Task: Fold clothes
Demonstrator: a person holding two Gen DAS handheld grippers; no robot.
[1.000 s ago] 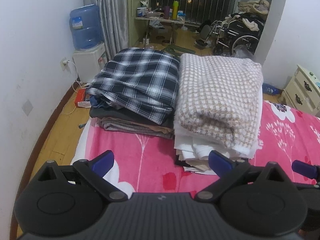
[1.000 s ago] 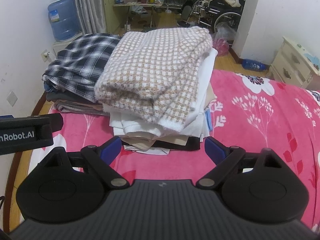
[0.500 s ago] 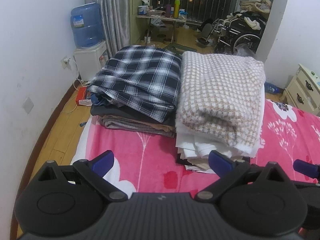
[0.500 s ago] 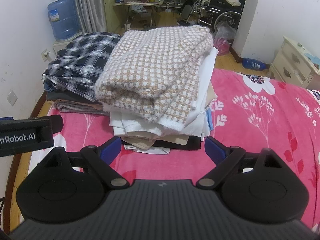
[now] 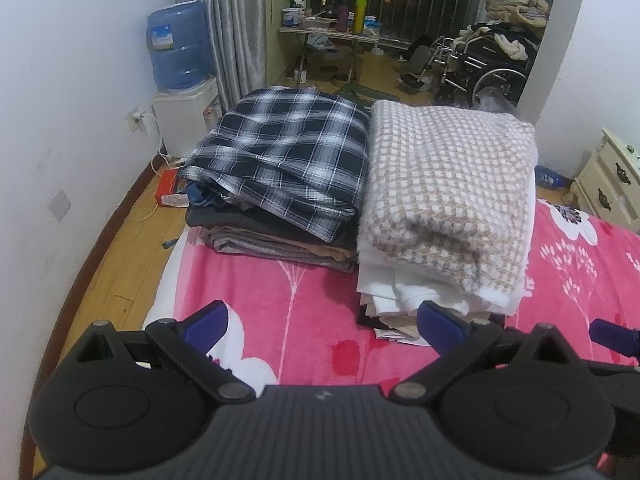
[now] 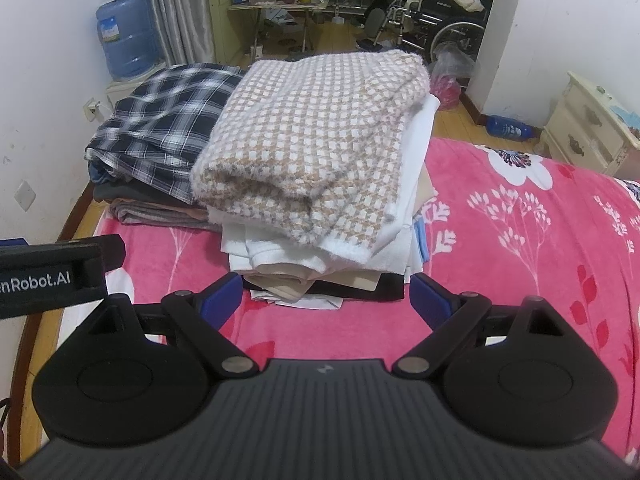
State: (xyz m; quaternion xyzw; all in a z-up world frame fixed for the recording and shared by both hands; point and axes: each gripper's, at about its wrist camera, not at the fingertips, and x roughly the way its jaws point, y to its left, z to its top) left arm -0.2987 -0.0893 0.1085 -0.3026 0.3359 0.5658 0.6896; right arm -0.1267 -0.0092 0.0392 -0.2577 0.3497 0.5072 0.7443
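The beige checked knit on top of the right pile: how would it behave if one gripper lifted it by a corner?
The beige checked knit looks thick and soft, so it would likely droop and unfold. Its fuzzy surface probably grips well. It lies loose on the white garments, so those may shift.

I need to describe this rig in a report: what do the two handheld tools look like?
Both look alike. The left tool and right tool each have a ribbed dark grey body, two round black housings with black linkage arms on silver pivot pins, and blue finger pads. In the right wrist view, the left tool's black side bears white lettering ending in "nRobot.AI". No hands, sleeves or cables show.
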